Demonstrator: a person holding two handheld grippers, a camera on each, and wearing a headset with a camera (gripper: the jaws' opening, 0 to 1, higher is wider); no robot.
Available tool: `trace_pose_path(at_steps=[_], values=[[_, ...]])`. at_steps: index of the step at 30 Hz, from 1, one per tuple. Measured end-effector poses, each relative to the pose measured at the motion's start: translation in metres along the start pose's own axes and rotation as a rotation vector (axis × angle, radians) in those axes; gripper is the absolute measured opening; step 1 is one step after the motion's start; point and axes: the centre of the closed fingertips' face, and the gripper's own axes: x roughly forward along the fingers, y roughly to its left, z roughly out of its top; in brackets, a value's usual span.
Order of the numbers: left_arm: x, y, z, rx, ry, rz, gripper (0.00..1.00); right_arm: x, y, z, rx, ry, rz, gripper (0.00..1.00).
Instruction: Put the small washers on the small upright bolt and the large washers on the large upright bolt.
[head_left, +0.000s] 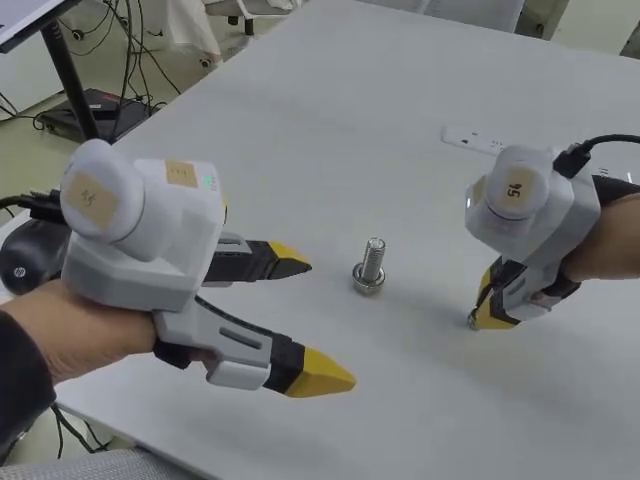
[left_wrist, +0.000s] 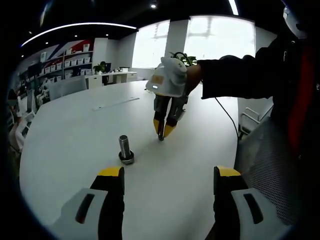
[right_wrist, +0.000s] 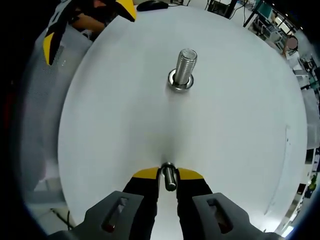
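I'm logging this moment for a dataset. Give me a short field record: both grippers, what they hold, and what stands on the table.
left gripper: open, holding nothing, left of the large bolt
right gripper: pointing down at the table, shut on the small bolt
small bolt: thin metal shaft between the right jaws
large bolt: upright on the table between the grippers, metal ring around its base
table: white
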Motion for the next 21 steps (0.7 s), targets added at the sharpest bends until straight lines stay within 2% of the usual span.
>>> trace_pose_path(at_steps=[16,21], values=[[0.0007,-0.0019,0.0000,0.001,0.005,-0.007,0.72,-0.0045,0.0026,-0.0002,0.007,-0.010,-0.012,0.16],[0.0015,-0.0021,0.0000,0.001,0.008,-0.009,0.72,-0.0067,0.0019,-0.0005,0.025,-0.030,-0.015,0.18]])
